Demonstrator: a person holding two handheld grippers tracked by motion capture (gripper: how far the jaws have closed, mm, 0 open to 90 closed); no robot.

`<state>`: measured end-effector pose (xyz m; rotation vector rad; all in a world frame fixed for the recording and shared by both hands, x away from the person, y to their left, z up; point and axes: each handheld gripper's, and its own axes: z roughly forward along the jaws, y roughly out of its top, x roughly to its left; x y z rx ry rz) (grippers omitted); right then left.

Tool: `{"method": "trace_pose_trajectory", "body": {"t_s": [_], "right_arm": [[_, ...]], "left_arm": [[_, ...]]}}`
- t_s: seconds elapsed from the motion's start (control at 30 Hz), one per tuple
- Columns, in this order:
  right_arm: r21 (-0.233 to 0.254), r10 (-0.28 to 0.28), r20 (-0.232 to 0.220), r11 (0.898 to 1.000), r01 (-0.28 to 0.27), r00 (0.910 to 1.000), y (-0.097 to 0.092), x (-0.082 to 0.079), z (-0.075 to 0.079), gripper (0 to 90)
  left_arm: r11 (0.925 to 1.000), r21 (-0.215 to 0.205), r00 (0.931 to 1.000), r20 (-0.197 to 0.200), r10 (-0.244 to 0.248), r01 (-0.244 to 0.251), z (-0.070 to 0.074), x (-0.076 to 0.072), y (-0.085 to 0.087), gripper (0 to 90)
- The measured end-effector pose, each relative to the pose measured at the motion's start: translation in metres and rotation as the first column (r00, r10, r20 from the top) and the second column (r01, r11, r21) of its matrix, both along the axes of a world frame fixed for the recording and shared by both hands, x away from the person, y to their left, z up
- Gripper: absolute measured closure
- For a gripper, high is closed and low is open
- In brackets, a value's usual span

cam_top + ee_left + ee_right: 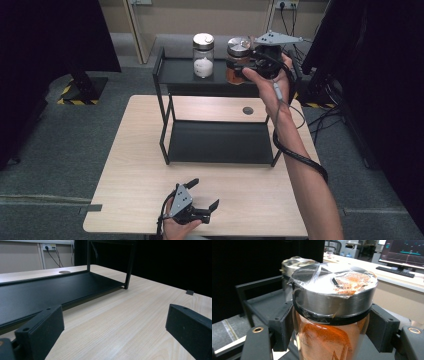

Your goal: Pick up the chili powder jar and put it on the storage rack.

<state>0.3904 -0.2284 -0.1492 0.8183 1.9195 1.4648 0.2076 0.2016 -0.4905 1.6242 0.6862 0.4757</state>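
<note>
A glass jar of orange-red powder point(237, 65) with a metal lid stands at the top shelf of a black two-tier rack point(175, 75). My right gripper point(252, 64) is shut on that jar; in the right gripper view both black pads point(283, 325) press on the jar point(329, 340) just below its lid. Whether its base rests on the shelf or hangs just above it is hidden. A second jar with white powder point(203, 56) stands on the same shelf to the left. My left gripper point(202, 196) lies near the table's front edge, open, nothing between its jaws point(112, 332).
The rack's lower shelf point(215, 142) is bare, and it spreads wide in the left gripper view point(45, 290). A round cable hole point(247, 110) sits in the wooden table point(135, 175) behind the rack. Dark curtains and cables flank the table.
</note>
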Motion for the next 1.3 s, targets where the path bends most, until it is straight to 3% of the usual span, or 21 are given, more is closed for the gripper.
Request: {"method": "trace_pose_trajectory", "body": {"t_s": [0.57, 1.3], "right_arm": [[-0.008, -0.062, -0.007, 0.998, 0.062, 0.9981, 0.015, 0.018, -0.004, 31.0], [0.013, -0.068, -0.019, 0.998, 0.068, 0.9975, 0.022, 0.027, -0.013, 30.9]], "left_arm": [[1.0, 0.003, 1.0, 0.005, -0.006, 0.006, 0.0, 0.0, 0.0, 1.2], [0.9999, 0.002, 0.9999, 0.007, -0.012, 0.011, 0.0, 0.0, 0.0, 1.3]]}}
